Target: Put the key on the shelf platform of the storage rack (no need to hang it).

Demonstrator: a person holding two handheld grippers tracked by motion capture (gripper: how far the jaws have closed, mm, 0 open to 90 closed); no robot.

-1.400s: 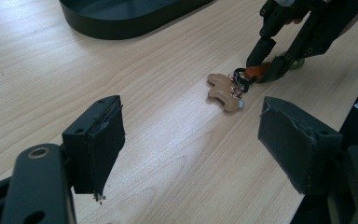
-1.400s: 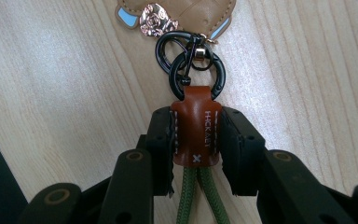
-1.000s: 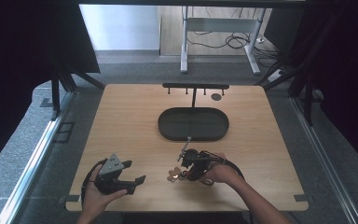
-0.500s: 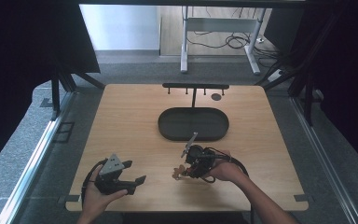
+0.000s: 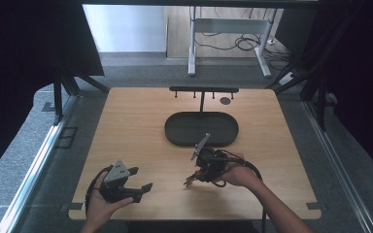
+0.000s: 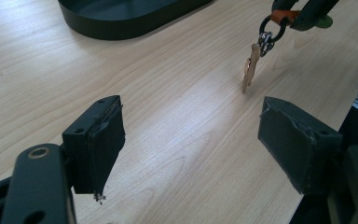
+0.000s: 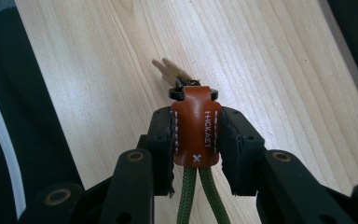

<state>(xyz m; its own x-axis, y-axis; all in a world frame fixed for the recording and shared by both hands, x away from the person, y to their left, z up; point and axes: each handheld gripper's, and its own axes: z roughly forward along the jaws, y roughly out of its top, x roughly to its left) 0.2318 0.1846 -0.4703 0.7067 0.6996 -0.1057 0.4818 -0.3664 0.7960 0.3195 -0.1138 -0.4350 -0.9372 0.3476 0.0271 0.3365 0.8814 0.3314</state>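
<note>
The right gripper (image 7: 196, 135) is clamped on a stitched brown leather tab (image 7: 195, 130), pinched squarely between its two black pads, with green cord trailing back from it. A metal ring and brass keys (image 6: 251, 67) dangle below, just above the pale wood-grain table (image 5: 141, 131), near the black oval tray (image 5: 175, 128). The left gripper (image 6: 191, 144) has its jaws wide apart, holding nothing.

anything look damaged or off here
The pads on the left tool look worn: the edges of its fingers are frayed and ragged. Otherwise nothing odd: the right tool grips the brown leather keychain, keys hanging above the table.
</note>
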